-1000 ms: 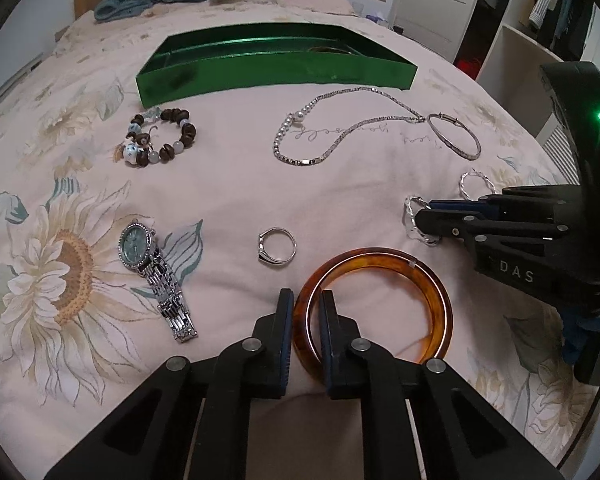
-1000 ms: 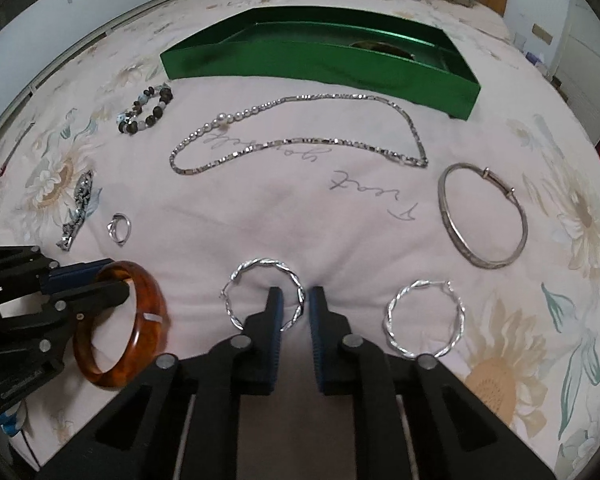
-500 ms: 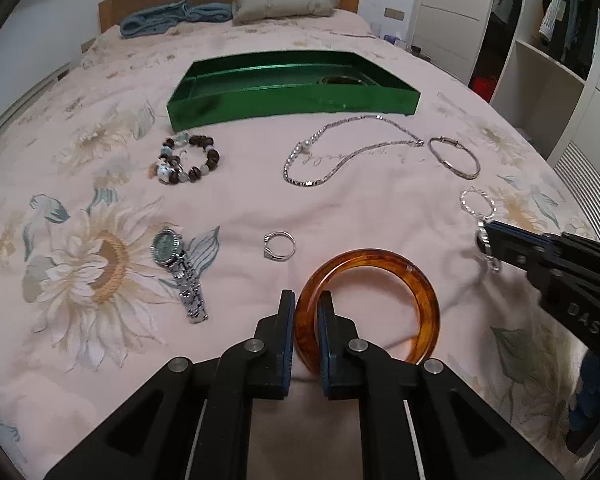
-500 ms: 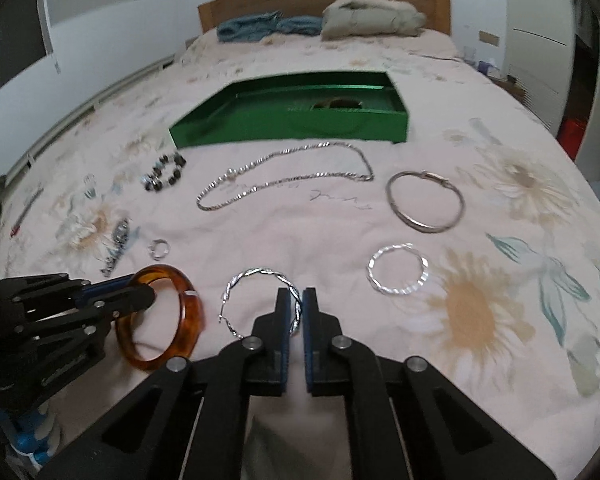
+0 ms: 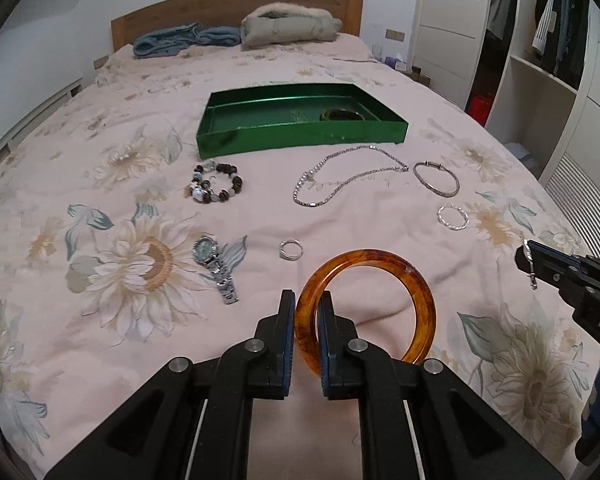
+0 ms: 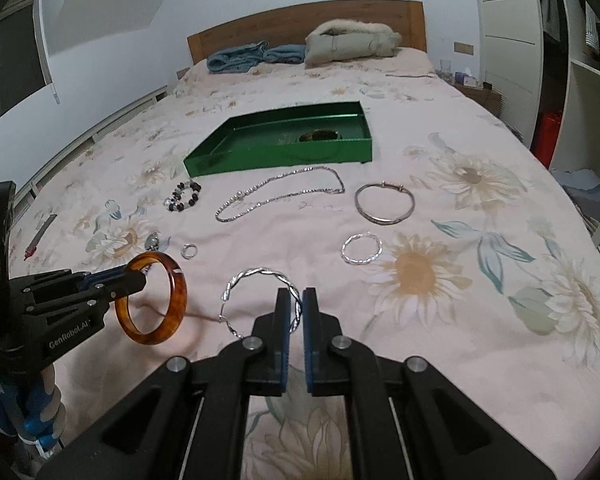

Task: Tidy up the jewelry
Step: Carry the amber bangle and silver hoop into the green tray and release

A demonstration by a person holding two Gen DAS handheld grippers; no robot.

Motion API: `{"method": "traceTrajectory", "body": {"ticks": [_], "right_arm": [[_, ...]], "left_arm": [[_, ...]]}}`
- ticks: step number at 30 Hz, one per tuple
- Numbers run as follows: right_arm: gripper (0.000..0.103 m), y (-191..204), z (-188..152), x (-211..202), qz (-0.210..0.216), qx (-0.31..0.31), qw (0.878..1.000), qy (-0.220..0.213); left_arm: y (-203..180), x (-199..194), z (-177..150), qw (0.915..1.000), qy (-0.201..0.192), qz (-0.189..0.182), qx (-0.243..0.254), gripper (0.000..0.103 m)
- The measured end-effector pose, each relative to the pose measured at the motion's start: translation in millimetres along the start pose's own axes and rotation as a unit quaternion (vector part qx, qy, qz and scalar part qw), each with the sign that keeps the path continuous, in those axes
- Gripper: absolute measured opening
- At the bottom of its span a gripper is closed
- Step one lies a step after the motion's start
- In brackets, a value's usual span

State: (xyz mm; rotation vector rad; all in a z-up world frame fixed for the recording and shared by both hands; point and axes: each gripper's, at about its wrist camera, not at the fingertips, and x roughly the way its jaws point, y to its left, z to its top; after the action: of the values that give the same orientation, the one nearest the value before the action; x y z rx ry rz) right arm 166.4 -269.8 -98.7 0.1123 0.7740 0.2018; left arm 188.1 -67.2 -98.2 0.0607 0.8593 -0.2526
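Jewelry lies spread over a bed (image 5: 100, 184) with a pale pink flowered cover, and two pieces are off the cover. The left tongs (image 5: 307, 320) are closed on the near rim of a translucent amber-brown bangle (image 5: 380, 256), which stands up from between the fingers; in the right wrist view the same bangle (image 6: 172, 304) hangs clear above the cover at the tip of the left tongs (image 6: 134, 280). The right tongs (image 6: 296, 312) are clamped on a twisted silver hoop earring (image 6: 256, 274), pinching its right side, with the rest of the hoop curving out to the left.

Still on the cover are a second twisted silver hoop earring (image 6: 361, 249), a plain silver bangle with a clasp (image 6: 384, 203), a long silver chain necklace (image 6: 280, 194), a small silver ring (image 5: 290, 249), a silver wristwatch with a pale green dial (image 5: 216, 268) and a bracelet of dark brown and pale beads (image 5: 216, 186).

Beyond them sits a shiny green rectangular tray (image 5: 300, 138), with a dark round bangle (image 5: 342, 115) lying in its right part. Farther back, against a wooden headboard (image 5: 236, 8), lie a blue folded garment (image 5: 184, 38) and a beige padded jacket with a fur trim (image 5: 292, 24). A white wardrobe with open shelves (image 5: 540, 72) stands to the right.
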Motion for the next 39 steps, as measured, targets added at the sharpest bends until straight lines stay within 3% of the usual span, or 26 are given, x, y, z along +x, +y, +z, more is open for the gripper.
{"method": "traceTrajectory", "body": {"ticks": [15, 25, 31, 39], "right_arm": [[0.005, 10.4, 10.7, -46.1, -0.001, -0.010, 0.999, -0.039], [0.005, 12.5, 61.5, -50.5, -0.009, -0.022, 0.997, -0.072], [0.005, 5.3, 124.6, -22.1, -0.026, -0.026, 0.996, -0.085], [0.005, -11.7, 202.3, 86.4, -0.040, -0.007, 0.997, -0.067]], "left_arm": [[5.5, -38.6, 12.6, 0.9987, -0.050, 0.011, -0.001, 0.010], [28.9, -41.7, 74.8, 0.9960, -0.084, 0.023, -0.016, 0.010], [55.8, -10.0, 145.4, 0.9948, -0.087, 0.038, -0.037, 0.010], [74.2, 71.4, 211.7, 0.9963, -0.053, 0.047, -0.049, 0.010]]}}
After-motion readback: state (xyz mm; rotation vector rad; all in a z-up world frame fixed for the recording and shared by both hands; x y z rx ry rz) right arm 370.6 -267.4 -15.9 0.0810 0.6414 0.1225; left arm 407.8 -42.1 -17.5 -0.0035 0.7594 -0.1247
